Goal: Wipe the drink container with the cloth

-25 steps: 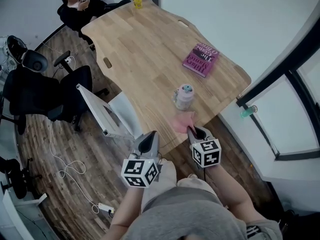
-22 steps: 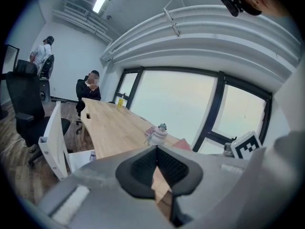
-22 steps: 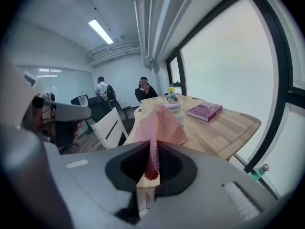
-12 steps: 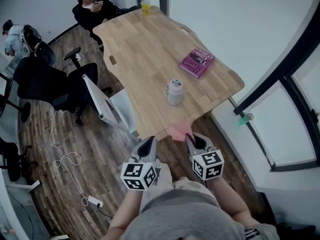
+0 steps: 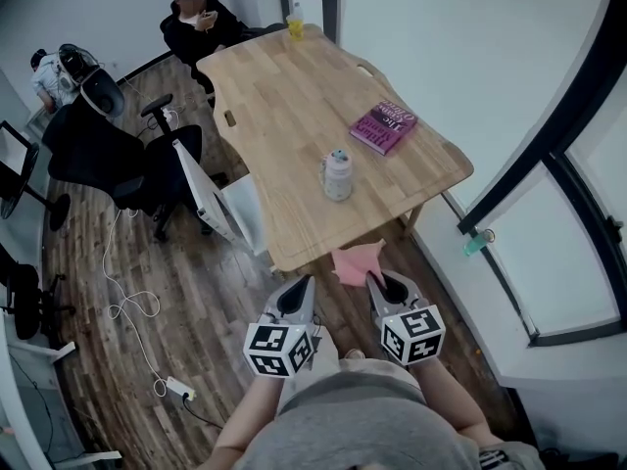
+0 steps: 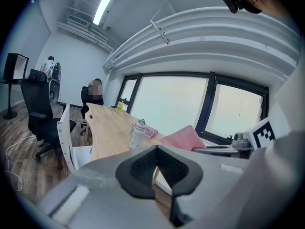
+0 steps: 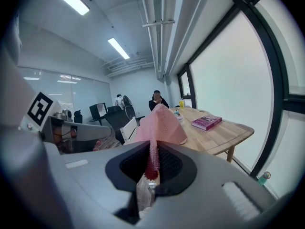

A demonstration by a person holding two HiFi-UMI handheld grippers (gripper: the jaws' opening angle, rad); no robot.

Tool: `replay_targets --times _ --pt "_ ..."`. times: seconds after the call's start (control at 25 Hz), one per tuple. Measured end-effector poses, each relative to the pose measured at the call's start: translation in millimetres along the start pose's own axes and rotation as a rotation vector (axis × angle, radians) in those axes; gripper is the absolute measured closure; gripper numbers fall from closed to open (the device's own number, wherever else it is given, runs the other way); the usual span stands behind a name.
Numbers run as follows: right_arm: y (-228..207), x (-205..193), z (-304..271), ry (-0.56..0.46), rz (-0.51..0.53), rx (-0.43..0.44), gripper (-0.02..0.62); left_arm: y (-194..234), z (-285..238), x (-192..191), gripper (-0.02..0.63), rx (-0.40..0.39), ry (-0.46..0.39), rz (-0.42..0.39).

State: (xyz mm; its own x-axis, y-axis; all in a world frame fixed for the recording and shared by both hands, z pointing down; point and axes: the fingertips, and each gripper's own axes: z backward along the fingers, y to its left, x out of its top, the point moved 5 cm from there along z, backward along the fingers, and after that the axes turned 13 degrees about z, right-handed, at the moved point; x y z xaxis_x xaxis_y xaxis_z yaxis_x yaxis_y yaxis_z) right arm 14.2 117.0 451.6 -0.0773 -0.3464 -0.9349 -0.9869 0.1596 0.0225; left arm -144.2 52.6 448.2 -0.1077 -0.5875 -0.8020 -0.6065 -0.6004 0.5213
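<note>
Pink knitted cloth (image 7: 159, 123) stands pinched in our right gripper (image 7: 153, 149). Its dark jaws are pressed together on the cloth's lower edge, so the fabric fans upward past them. Our left gripper (image 6: 156, 149) has its jaws brought together with nothing between them. We hold both grippers side by side off the near end of the light wooden table (image 5: 284, 106), above the dark plank floor (image 5: 196, 282). The pale drink container with a teal lid (image 5: 338, 175) stands upright on that table, well apart from the cloth and from either gripper. A magenta book (image 5: 383, 128) lies flat near it, toward the window side.
</note>
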Motion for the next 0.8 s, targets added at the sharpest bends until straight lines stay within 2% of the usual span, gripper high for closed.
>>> replay_targets --times 0.32,0.8 --pt "7.1 -6.4 24.1 -0.021 0.01 0.023 0.566 -14.6 14.4 -14.4 0.602 0.008 -0.024 0.002" --pt "10.3 0.9 34.2 -0.043 0.03 0.032 0.571 -22.3 18.1 -14.1 0.602 0.008 -0.028 -0.009"
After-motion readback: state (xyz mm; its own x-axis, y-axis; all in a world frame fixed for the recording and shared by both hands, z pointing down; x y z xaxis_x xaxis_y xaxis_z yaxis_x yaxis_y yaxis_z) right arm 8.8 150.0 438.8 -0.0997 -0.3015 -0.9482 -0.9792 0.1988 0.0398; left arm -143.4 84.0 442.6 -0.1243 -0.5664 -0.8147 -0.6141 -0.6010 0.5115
